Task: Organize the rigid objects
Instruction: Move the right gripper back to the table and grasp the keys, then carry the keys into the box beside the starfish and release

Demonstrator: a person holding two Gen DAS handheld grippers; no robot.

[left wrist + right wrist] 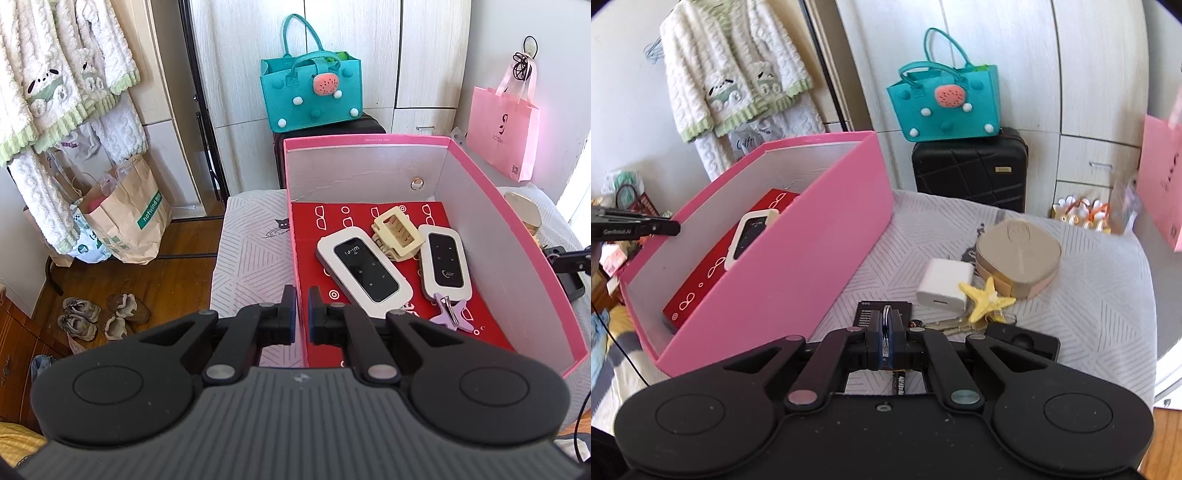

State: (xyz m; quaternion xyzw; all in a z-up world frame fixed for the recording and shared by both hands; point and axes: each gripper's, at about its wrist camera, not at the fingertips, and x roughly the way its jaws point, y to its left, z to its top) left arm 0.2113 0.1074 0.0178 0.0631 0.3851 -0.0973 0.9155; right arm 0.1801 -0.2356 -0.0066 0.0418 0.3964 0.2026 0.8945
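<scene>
Step now: the right gripper (885,325) pinches a metal key ring (885,314) between its fingers (874,334). The keys (951,325) trail off to the right on the bed cover (1089,295), just beside the yellow starfish (988,297).
Left gripper: the left gripper (302,310) hangs over the near left edge of the pink box (517,236). Its fingers are pressed almost together and hold nothing.
Goal spot: the pink box sits to the left of the keys. Two white wifi boxes (364,267), a cream hair claw (397,234) and a purple clip (452,314) lie in it.
Do it well: lift straight up until the keys hang free. They may catch on the starfish or the white charger (943,282).
Next: carry them left, over the pink wall, to a bare red spot.
Watch out: the ring is thin and may slip. Keep the pinch tight and go slow.
Let go: open the fingers low inside the box.
</scene>
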